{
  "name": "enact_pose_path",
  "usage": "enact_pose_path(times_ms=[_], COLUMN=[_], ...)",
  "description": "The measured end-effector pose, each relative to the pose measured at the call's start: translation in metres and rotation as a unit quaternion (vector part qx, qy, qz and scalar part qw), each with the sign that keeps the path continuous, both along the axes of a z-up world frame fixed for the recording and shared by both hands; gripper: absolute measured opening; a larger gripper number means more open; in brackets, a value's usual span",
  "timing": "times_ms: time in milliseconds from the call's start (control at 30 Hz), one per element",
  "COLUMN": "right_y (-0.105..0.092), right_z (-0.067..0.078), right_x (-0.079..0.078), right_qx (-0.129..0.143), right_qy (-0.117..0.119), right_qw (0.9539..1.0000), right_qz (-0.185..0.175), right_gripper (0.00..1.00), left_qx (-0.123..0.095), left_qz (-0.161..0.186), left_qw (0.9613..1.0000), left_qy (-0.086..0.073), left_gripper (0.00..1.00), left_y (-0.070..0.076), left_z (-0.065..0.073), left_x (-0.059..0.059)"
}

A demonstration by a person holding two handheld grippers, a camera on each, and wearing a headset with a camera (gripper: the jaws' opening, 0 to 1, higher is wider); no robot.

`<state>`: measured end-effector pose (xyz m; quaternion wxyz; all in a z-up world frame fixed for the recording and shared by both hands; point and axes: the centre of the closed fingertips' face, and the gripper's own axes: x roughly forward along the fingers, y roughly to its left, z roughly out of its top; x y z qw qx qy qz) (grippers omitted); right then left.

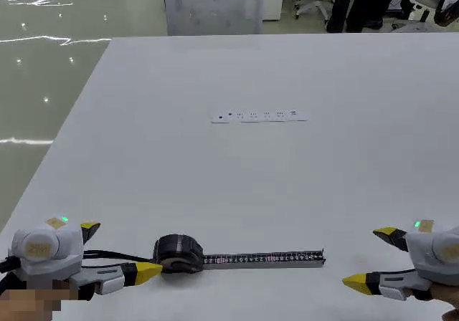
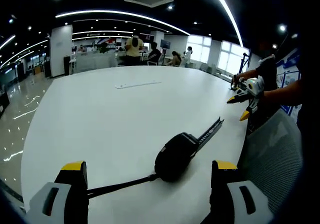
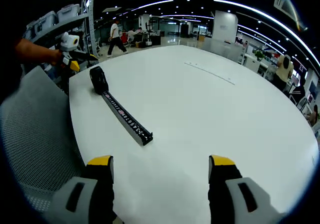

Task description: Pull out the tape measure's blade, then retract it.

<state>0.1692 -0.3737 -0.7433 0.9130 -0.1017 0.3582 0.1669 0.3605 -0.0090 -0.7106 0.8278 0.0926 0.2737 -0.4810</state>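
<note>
The tape measure (image 1: 178, 253) lies near the front edge of the white worktop (image 1: 215, 178), its blade (image 1: 262, 259) drawn out flat to the right. The left gripper (image 1: 122, 249) sits just left of the case, jaws apart, with the case's black strap (image 1: 115, 255) lying between them. The right gripper (image 1: 368, 256) hangs near the blade's right end, jaws spread wide and holding nothing.

- The left gripper (image 2: 149, 166) rises from the bottom of the frame, its yellow-tipped jaws wide apart and empty.
- Just beyond them the black tape measure (image 2: 175, 156) lies on the white table (image 2: 100, 119), with its blade (image 2: 210, 131) drawn out toward the right.
- The right gripper (image 2: 239, 107) hangs at the right edge, jaws apart.
</note>
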Motion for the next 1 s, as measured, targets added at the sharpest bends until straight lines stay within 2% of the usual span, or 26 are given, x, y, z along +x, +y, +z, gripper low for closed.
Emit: enact_pose_path(times_ms=[33,200,267,300,400,500,567,700,767,867,1000], right_y=[-0.001,-0.007,-0.004,-0.003,0.000,0.000,0.002,0.001,0.004,0.006,0.005], right_z=[0.001,0.011,0.017,0.019,0.021,0.024,0.025,0.024,0.022,0.022,0.025], right_x=[-0.003,-0.018,-0.021,-0.024,-0.033,-0.037,-0.038,-0.038,-0.040,-0.041,-0.042], right_qx=[-0.004,0.004,0.007,0.011,0.016,0.015,0.012,0.004,0.016,0.009,0.016], right_qy=[0.000,-0.022,-0.045,-0.049,-0.045,-0.050,-0.049,-0.049,-0.045,-0.045,-0.047], right_qw=[1.0000,0.9992,0.9983,0.9981,0.9978,0.9974,0.9975,0.9975,0.9974,0.9978,0.9971], right_qz=[-0.002,-0.032,-0.036,-0.036,-0.046,-0.050,-0.049,-0.051,-0.054,-0.047,-0.058], right_gripper=[0.82,0.86,0.88,0.89,0.93,0.95,0.97,0.99,1.00,1.00,1.00], left_qx=[0.002,-0.017,-0.021,-0.029,-0.035,-0.029,-0.026,-0.027,-0.027,-0.025,-0.022], left_qz=[0.000,0.013,0.018,0.021,0.028,0.030,0.032,0.032,0.029,0.024,0.025], left_qw=[1.0000,0.9998,0.9996,0.9994,0.9990,0.9990,0.9992,0.9991,0.9992,0.9993,0.9994], left_qy=[-0.002,-0.004,-0.008,-0.004,-0.001,-0.011,-0.002,-0.005,-0.010,-0.012,-0.010], left_gripper=[1.00,1.00,1.00,1.00,1.00,1.00,1.00,1.00,1.00,1.00,1.00], left_y=[0.001,0.006,0.009,0.010,0.017,0.024,0.027,0.029,0.028,0.028,0.030], left_z=[0.000,0.006,0.010,0.012,0.017,0.016,0.012,0.013,0.014,0.013,0.011], left_x=[-0.003,-0.015,-0.019,-0.021,-0.026,-0.026,-0.027,-0.024,-0.024,-0.024,-0.024])
